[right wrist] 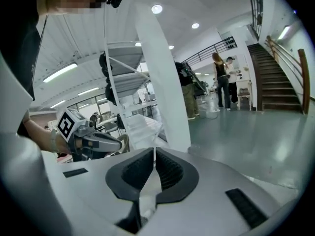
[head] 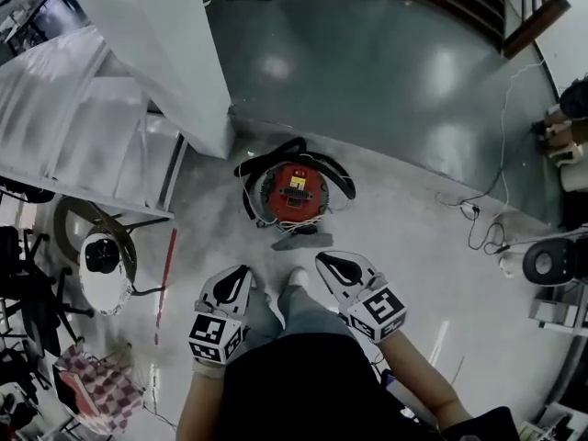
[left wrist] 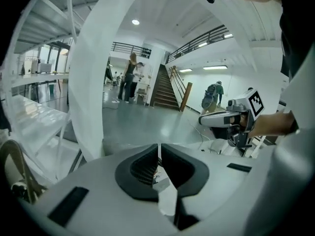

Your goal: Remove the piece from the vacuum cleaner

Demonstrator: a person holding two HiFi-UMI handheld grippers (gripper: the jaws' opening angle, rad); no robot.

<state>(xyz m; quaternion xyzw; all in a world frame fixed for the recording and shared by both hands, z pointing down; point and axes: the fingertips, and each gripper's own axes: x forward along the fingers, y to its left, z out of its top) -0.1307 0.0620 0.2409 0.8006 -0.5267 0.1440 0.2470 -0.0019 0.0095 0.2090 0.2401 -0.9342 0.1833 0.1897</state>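
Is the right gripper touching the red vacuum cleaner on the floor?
Apart. The head view shows it: a strip of bare floor lies between the right gripper and the vacuum cleaner, and the gripper is shut with nothing in it.

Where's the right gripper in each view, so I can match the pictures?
Head view: right gripper low, just right of centre.
Left gripper view: right gripper at mid-right, pointing left.
Right gripper view: right gripper bottom centre, jaws shut.
Shared landmark: white pillar.
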